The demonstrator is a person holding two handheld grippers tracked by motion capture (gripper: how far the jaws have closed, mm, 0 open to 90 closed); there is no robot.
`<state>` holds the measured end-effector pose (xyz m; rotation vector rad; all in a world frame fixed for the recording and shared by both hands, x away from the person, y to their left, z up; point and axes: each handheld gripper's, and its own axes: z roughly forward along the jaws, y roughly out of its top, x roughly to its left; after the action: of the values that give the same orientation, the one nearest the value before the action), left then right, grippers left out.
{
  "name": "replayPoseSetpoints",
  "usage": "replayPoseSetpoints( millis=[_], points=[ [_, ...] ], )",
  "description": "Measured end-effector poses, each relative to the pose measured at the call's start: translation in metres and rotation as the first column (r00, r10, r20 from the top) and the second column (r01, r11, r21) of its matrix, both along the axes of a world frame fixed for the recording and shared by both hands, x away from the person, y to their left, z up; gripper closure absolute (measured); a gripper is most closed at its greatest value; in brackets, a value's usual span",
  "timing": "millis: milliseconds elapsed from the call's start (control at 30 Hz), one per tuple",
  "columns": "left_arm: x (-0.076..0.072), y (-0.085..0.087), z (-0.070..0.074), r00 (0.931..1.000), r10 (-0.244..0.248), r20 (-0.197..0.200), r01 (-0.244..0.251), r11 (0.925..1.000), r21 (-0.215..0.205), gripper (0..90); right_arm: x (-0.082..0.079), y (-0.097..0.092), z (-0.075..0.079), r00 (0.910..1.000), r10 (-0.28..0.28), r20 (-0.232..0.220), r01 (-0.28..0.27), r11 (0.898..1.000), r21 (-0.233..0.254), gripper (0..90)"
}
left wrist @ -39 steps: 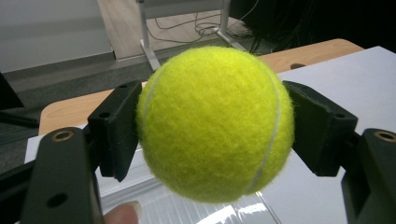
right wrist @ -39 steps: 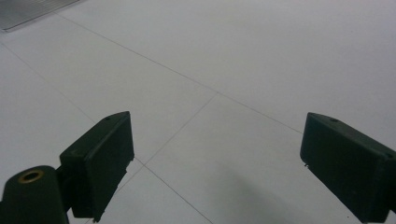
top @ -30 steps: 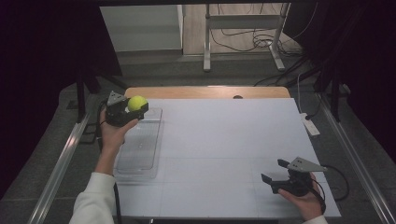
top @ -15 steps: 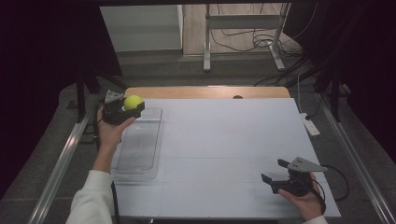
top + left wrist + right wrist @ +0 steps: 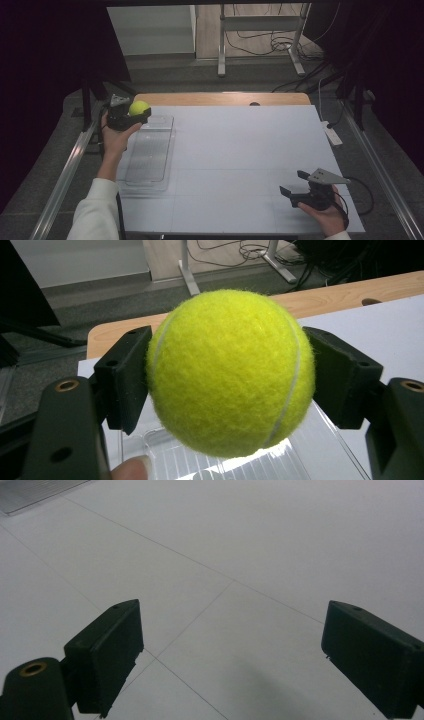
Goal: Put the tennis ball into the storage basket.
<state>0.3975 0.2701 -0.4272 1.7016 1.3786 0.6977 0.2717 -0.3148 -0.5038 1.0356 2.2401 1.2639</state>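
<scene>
Two grippers are in use, one per hand, over a white table (image 5: 235, 150). The left gripper (image 5: 134, 114) is held at the far left corner of the table, above the far end of a clear plastic tray (image 5: 150, 150) that lies lengthwise along the left side. Its fingers (image 5: 122, 375) are clamped on a yellow tennis ball (image 5: 139, 107), one pad pressing each side; in the left gripper view the ball (image 5: 230, 372) sits squarely between the pads, with the tray's ribbed floor (image 5: 270, 462) showing below it and a fingertip at the bottom edge. The ball is clear of the tray, held in the air. The left hand (image 5: 116, 140) wraps the gripper body; a white sleeve (image 5: 95, 210) covers the forearm. The right gripper (image 5: 294, 185) is low over the near right part of the table, held in the right hand (image 5: 327, 215), its fingers (image 5: 107, 655) wide apart with nothing between them. A white remote-like object (image 5: 331, 133) lies at the table's right edge.
</scene>
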Motion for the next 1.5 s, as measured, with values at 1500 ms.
replayPoseSetpoints(
  millis=[1500],
  points=[
    [0.021,0.009,-0.017,0.9912,0.039,-0.127,-0.031,0.9974,0.066,25.6,0.000,0.000,0.000,1.0000,0.003,-0.001,-0.003,1.000,0.002,10.0]
  ],
)
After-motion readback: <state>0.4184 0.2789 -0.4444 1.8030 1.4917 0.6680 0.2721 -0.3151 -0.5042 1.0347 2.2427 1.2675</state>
